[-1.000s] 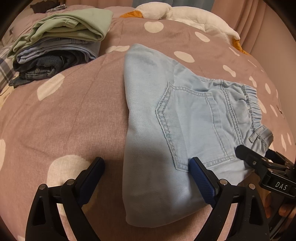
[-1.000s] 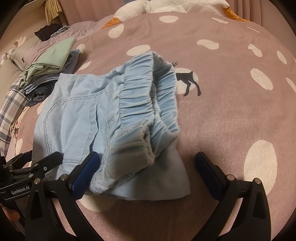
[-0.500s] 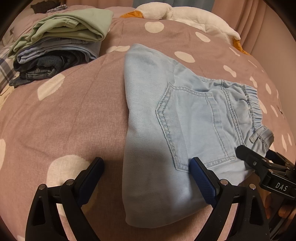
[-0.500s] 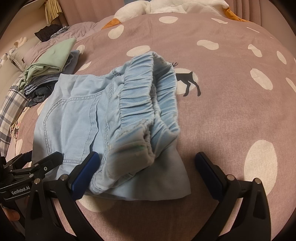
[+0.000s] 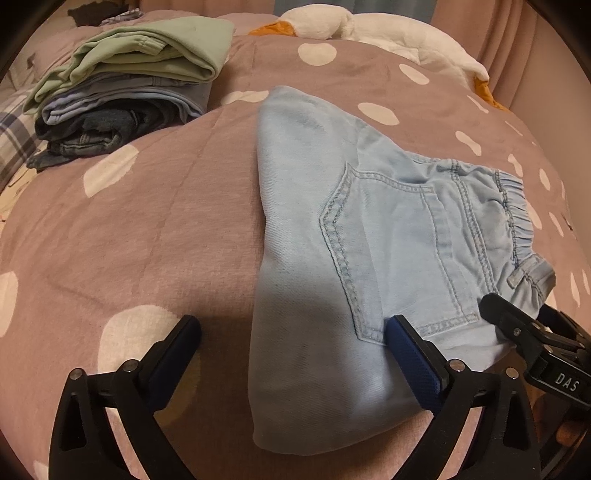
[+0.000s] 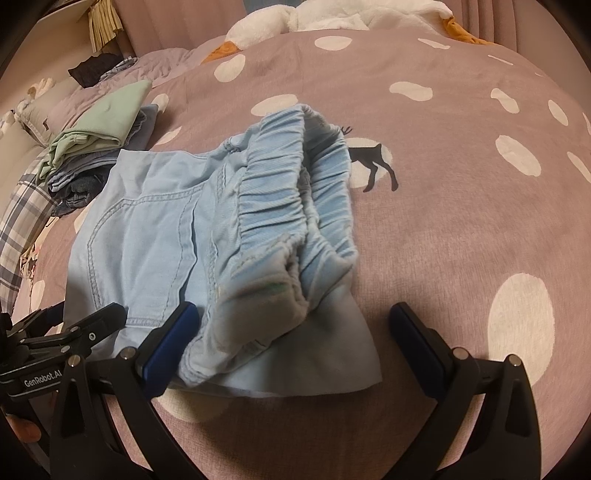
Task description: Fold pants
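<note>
Light blue denim pants point(image 5: 369, 236) lie folded on the bed, back pocket up, elastic waistband at the right. In the right wrist view the pants point(image 6: 155, 236) show their gathered waistband point(image 6: 295, 192) standing open toward me. My left gripper point(image 5: 291, 347) is open, its jaws spanning the folded near edge of the pants. My right gripper point(image 6: 291, 336) is open, its jaws on either side of the waistband end. Neither grips the cloth. Each gripper shows at the edge of the other's view.
The bedspread point(image 5: 129, 236) is mauve with white spots and a black deer print point(image 6: 373, 162). A stack of folded clothes point(image 5: 125, 92), green on top, sits at the far left. A white plush toy point(image 5: 369, 33) lies at the bed's far end.
</note>
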`<state>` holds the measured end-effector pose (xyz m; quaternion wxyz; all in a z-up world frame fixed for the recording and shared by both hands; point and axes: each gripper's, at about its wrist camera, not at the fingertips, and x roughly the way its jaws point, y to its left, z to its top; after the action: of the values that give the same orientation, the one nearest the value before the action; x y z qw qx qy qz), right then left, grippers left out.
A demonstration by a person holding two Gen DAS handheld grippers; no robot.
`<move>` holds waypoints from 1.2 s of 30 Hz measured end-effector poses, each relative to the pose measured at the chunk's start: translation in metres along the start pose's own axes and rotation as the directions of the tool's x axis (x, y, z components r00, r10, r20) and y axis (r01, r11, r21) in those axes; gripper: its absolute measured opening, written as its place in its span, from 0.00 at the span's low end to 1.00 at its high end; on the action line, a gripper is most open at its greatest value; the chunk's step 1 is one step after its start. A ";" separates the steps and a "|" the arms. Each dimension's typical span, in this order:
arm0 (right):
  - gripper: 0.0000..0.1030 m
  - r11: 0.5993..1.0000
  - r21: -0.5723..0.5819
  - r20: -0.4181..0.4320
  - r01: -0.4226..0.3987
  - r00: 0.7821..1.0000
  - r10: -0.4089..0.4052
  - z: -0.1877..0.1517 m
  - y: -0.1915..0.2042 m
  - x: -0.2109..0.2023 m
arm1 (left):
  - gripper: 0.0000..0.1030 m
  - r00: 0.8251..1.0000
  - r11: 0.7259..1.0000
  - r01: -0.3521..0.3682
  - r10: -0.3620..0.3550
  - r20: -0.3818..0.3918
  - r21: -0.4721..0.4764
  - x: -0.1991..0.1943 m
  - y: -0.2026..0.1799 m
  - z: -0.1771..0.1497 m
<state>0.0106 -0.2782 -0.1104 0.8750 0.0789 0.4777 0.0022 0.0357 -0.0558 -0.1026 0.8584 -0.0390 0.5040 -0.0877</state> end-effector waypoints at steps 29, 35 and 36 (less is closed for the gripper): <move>0.99 0.999 -0.017 -0.008 -0.051 0.999 0.050 -0.064 0.010 -0.102 | 0.98 0.999 0.998 -0.051 0.051 -0.005 0.028 -0.088 -0.020 -0.061; 0.99 0.995 -0.045 0.032 -0.091 0.995 0.093 -0.071 0.016 -0.130 | 0.98 0.999 0.999 0.016 -0.018 0.048 0.044 -0.123 -0.030 -0.072; 0.99 0.995 -0.048 0.039 -0.091 0.995 0.093 -0.073 0.017 -0.134 | 0.98 0.998 0.999 0.008 -0.011 0.062 0.052 -0.130 -0.032 -0.074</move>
<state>-0.1214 -0.2617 -0.0350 0.8852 0.0808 0.4551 0.0518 -0.0943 -0.0609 -0.0226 0.8739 -0.0221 0.4745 -0.1035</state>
